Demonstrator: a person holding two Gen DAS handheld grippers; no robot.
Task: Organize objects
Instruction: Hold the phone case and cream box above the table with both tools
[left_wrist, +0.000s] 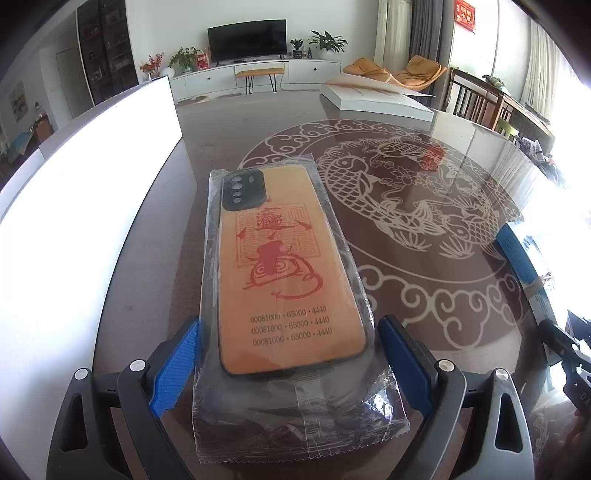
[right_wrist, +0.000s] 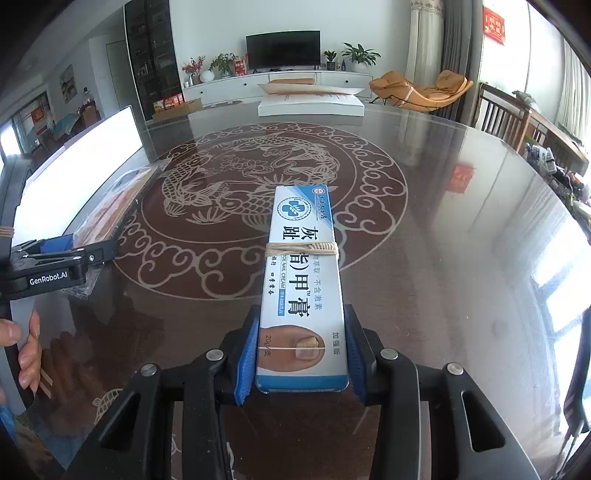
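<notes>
An orange phone case (left_wrist: 284, 269) with red print, sealed in a clear plastic bag, lies flat on the glass table (left_wrist: 424, 314). My left gripper (left_wrist: 288, 325) straddles its near end, open; the blue pads (left_wrist: 177, 354) stand at the bag's edges without squeezing the case. A long blue-and-white nail cream box (right_wrist: 303, 280), tied with string, juts forward from my right gripper (right_wrist: 301, 317), which is shut on its near end and holds it above the table. In the right wrist view the bagged case (right_wrist: 110, 210) and the left gripper (right_wrist: 62, 254) show at the left.
A tall white box (left_wrist: 92, 177) stands along the table's left side. A flat white box (right_wrist: 310, 103) lies at the far edge. A hand (right_wrist: 26, 343) grips the left tool's handle. Wooden chairs (right_wrist: 517, 122) line the right side. The cream box (left_wrist: 524, 258) shows at the right.
</notes>
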